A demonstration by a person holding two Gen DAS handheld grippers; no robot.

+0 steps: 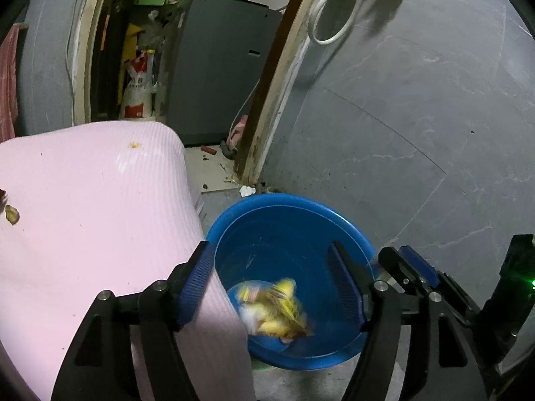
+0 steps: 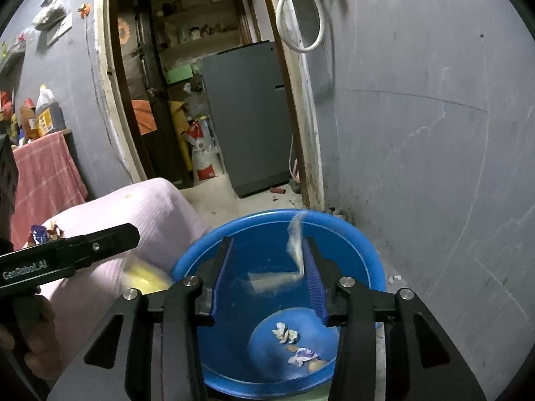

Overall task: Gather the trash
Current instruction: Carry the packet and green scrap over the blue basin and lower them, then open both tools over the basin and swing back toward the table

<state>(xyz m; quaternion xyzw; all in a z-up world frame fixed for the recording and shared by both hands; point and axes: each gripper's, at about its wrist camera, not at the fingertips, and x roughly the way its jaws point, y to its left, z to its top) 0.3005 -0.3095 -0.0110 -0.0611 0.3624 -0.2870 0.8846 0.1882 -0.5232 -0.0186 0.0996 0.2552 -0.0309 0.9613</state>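
A blue plastic basin (image 1: pixel 287 207) stands on the floor beside a pink-covered table (image 1: pixel 83 200). My left gripper (image 1: pixel 271 284) is open above the basin; a blurred yellow wrapper (image 1: pixel 277 307) is in the air below it. My right gripper (image 2: pixel 267 280) is open over the same basin (image 2: pixel 367 254), with a blurred clear wrapper (image 2: pixel 296 247) by its right finger. Crumpled paper bits (image 2: pixel 284 330) and a purple wrapper (image 2: pixel 306 354) lie in the basin. More wrappers (image 2: pixel 43 232) lie on the table, and a small scrap (image 1: pixel 11 214) is at its left edge.
A grey wall (image 1: pixel 401 133) is close on the right. A doorway behind shows a grey appliance (image 2: pixel 247 117) and sacks (image 2: pixel 200 153). A white cable (image 1: pixel 334 16) hangs on the wall. The left gripper's body (image 2: pixel 67 260) crosses the right wrist view.
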